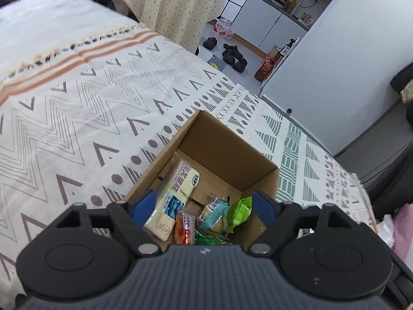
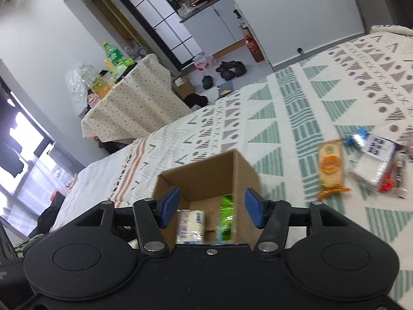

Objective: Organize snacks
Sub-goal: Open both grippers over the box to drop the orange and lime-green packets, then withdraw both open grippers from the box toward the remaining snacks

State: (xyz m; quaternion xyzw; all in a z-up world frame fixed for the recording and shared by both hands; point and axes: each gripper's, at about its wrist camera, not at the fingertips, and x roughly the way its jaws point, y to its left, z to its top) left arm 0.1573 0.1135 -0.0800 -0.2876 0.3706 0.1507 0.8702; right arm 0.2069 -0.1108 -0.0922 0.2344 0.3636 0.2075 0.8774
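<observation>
An open cardboard box [image 1: 227,152] stands on the patterned bedspread and holds several snack packets: a cream cake pack [image 1: 173,193], an orange packet [image 1: 184,228], a blue packet [image 1: 215,213] and a green packet [image 1: 240,213]. My left gripper [image 1: 205,206] is open and empty just above the box. In the right wrist view the same box [image 2: 206,178] shows the cream pack [image 2: 191,226] and green packet [image 2: 227,218] inside. My right gripper [image 2: 211,208] is open and empty above it. An orange snack packet [image 2: 331,168] and clear-wrapped packets [image 2: 376,162] lie on the bed to the right.
The bedspread [image 1: 103,98] covers the whole work surface. A table with a dotted cloth [image 2: 134,103] carrying bottles stands beyond the bed. Shoes [image 1: 232,55] lie on the floor near a white wall [image 1: 335,59].
</observation>
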